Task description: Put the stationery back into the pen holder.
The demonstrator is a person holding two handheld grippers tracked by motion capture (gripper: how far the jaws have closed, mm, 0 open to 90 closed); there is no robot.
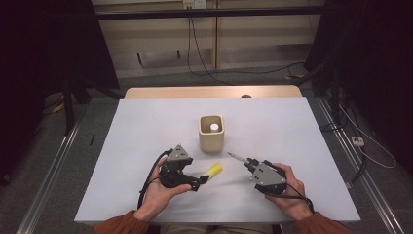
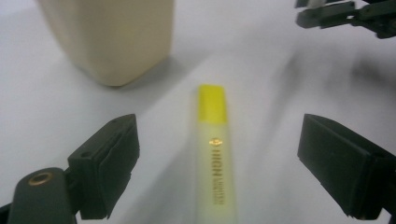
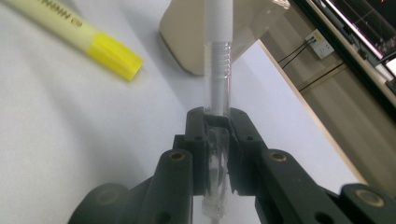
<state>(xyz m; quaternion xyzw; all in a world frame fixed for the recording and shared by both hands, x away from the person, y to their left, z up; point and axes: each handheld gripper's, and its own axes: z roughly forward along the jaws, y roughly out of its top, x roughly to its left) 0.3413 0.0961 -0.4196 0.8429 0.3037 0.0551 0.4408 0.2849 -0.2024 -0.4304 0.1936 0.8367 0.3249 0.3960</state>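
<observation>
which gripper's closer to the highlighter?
Left. The left gripper has its open jaws on either side of the highlighter, not touching. The right gripper, holding a pen, is off to its side.

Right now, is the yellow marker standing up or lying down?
Lying down. The yellow marker lies flat on the white table between the open left gripper jaws, near the beige cup, not in it.
</observation>
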